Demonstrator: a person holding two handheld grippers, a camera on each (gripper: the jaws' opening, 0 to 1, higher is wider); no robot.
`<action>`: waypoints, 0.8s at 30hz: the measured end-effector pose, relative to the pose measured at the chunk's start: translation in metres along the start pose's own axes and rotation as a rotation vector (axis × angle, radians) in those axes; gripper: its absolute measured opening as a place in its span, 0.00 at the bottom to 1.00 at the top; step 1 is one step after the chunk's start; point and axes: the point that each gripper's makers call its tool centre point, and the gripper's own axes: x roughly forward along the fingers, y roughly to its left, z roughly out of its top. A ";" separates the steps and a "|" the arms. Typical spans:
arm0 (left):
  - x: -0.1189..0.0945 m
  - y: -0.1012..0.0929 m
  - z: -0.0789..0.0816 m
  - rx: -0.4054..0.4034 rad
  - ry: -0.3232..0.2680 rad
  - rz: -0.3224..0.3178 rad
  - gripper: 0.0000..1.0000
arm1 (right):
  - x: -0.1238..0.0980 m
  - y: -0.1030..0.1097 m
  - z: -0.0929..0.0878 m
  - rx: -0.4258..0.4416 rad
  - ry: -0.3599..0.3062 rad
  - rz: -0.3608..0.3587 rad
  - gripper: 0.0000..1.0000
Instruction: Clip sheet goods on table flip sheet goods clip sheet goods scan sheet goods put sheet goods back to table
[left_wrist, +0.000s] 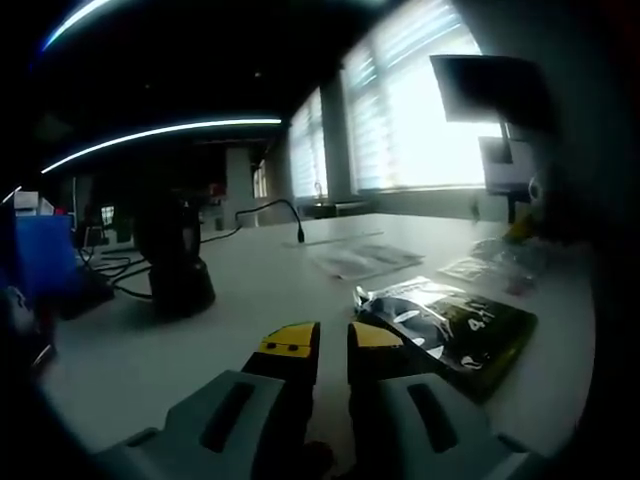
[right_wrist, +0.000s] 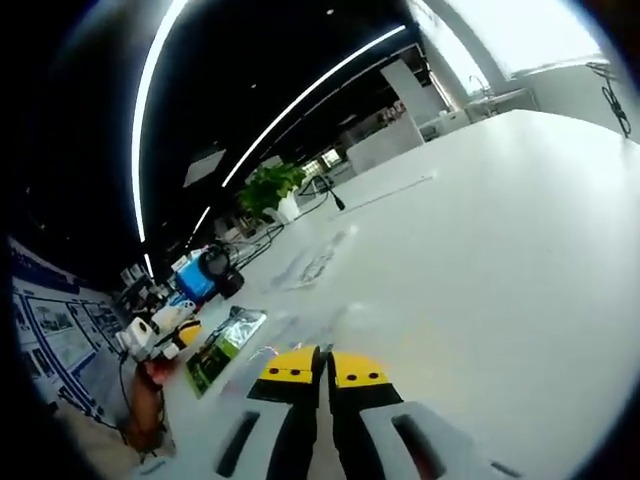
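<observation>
A dark sheet packet (left_wrist: 455, 330) with a silvery foil end lies flat on the white table (left_wrist: 260, 300), just right of and beyond my left gripper (left_wrist: 333, 345). The left jaws stand a narrow gap apart with nothing between them. In the right gripper view the same packet (right_wrist: 225, 345) lies to the left of my right gripper (right_wrist: 326, 368), whose yellow-tipped jaws are shut and empty above the table (right_wrist: 480, 230). The left gripper (right_wrist: 155, 335) appears small at the far left, held by a hand (right_wrist: 145, 410).
More clear sheet packets (left_wrist: 365, 260) lie further along the table, with another (left_wrist: 490, 268) to the right. A black stand (left_wrist: 180, 270) with cables stands left, a blue box (left_wrist: 45, 255) beside it. A gooseneck microphone (left_wrist: 295, 220) rises behind. A plant (right_wrist: 270, 190) stands far off.
</observation>
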 end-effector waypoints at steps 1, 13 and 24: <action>-0.001 -0.003 0.000 0.000 0.000 0.000 0.04 | 0.000 0.002 0.000 -0.006 0.001 -0.004 0.00; 0.003 0.011 -0.001 -0.005 -0.001 -0.003 0.04 | -0.007 0.036 0.019 -0.027 -0.072 0.011 0.00; 0.004 0.015 -0.002 -0.004 0.000 -0.004 0.04 | -0.013 0.049 0.039 -0.075 -0.125 0.033 0.00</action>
